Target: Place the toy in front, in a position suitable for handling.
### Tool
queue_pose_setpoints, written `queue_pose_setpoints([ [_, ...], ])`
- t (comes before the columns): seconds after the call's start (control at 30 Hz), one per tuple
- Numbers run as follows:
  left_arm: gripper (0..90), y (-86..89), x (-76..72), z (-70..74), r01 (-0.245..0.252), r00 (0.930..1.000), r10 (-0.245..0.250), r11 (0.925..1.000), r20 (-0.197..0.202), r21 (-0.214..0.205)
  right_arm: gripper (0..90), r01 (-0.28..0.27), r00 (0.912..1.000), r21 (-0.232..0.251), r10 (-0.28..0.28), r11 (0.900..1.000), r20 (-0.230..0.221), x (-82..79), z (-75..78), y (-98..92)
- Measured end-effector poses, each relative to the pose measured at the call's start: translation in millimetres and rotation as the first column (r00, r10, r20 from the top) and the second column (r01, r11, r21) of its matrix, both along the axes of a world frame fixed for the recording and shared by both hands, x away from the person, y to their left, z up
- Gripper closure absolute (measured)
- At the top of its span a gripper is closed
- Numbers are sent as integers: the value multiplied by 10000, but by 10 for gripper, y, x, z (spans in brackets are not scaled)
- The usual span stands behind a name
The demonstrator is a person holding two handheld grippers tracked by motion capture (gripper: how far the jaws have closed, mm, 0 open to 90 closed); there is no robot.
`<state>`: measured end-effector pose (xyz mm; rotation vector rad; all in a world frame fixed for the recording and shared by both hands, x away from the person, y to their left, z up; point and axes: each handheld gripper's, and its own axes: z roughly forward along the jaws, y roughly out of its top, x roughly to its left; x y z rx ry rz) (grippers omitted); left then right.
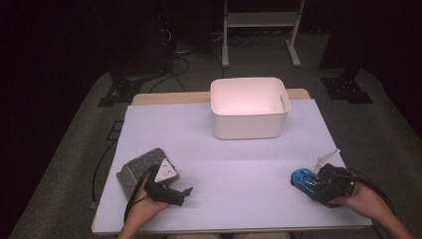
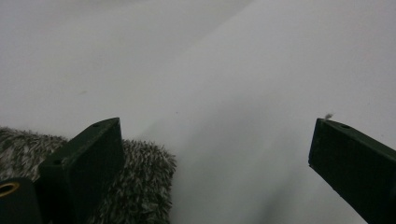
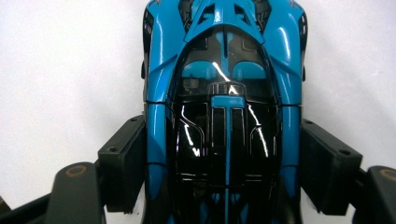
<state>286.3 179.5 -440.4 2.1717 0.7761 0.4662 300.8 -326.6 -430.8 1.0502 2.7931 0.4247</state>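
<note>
A blue and black toy car [image 1: 301,178] rests on the white table near its front right corner. My right gripper [image 1: 311,185] has a jaw on each side of it, and in the right gripper view both pads lie flush against the sides of the car [image 3: 224,70]. My left gripper [image 1: 183,195] lies near the front left edge with its jaws wide apart and nothing between them. In the left gripper view its left jaw overlaps a grey fuzzy cloth [image 2: 140,186]. In the high view that cloth [image 1: 134,169] lies just behind the left hand.
A white plastic bin [image 1: 249,124] stands at the back middle of the table, and its inside looks bare. A white sheet [image 1: 234,164] covers the tabletop between the bin and both hands. Dark floor, cables and a frame lie beyond the table.
</note>
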Motion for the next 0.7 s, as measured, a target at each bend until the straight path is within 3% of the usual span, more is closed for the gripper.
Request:
queue_pose_setpoints([
  [0.53, 27, 5, 7, -3, -37, 10000, 37, 10000, -39, -44, 253, -233, 9996, 641, 244, 9977, -154, -63, 44, -79],
  [0.7, 27, 12, 6, 6, -46, 10000, 46, 10000, -28, -22, 253, -383, 9993, 695, 383, 9968, 10, -68, 85, -48],
])
